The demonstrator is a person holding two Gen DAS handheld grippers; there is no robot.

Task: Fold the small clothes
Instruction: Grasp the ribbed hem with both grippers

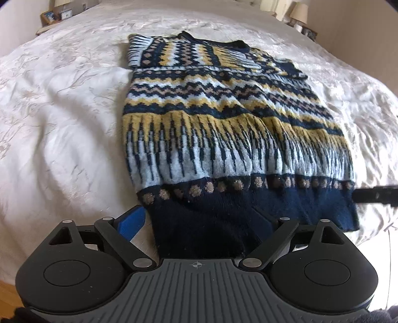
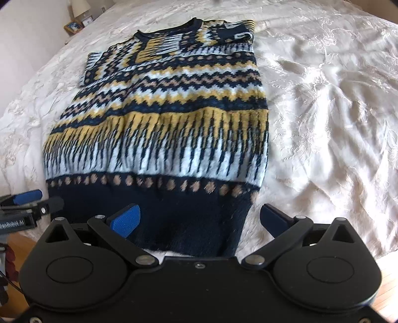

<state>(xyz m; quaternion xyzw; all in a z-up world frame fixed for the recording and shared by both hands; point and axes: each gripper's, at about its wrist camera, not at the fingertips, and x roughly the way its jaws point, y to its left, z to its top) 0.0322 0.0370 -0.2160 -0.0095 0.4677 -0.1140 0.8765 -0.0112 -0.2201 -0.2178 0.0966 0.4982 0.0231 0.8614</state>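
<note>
A knitted sweater (image 1: 223, 124) in navy, yellow and pale blue bands lies flat on the white bedspread (image 1: 62, 111), collar far, navy hem near, both sleeves folded in across the chest. My left gripper (image 1: 201, 223) is open, its jaws spread wide at the hem's left corner; the hem lies between them and covers the right finger. My right gripper (image 2: 199, 218) is open at the hem's right corner (image 2: 199, 223), blue pads (image 2: 125, 220) on either side of the cloth. The sweater fills the middle of the right wrist view (image 2: 169, 124).
The bedspread (image 2: 323, 111) extends wide on both sides of the sweater. Lamps and picture frames (image 1: 53, 16) stand on bedside tables at the far corners. Wooden floor (image 2: 388, 278) shows below the bed's near edge. The other gripper shows at each view's side (image 2: 27, 198).
</note>
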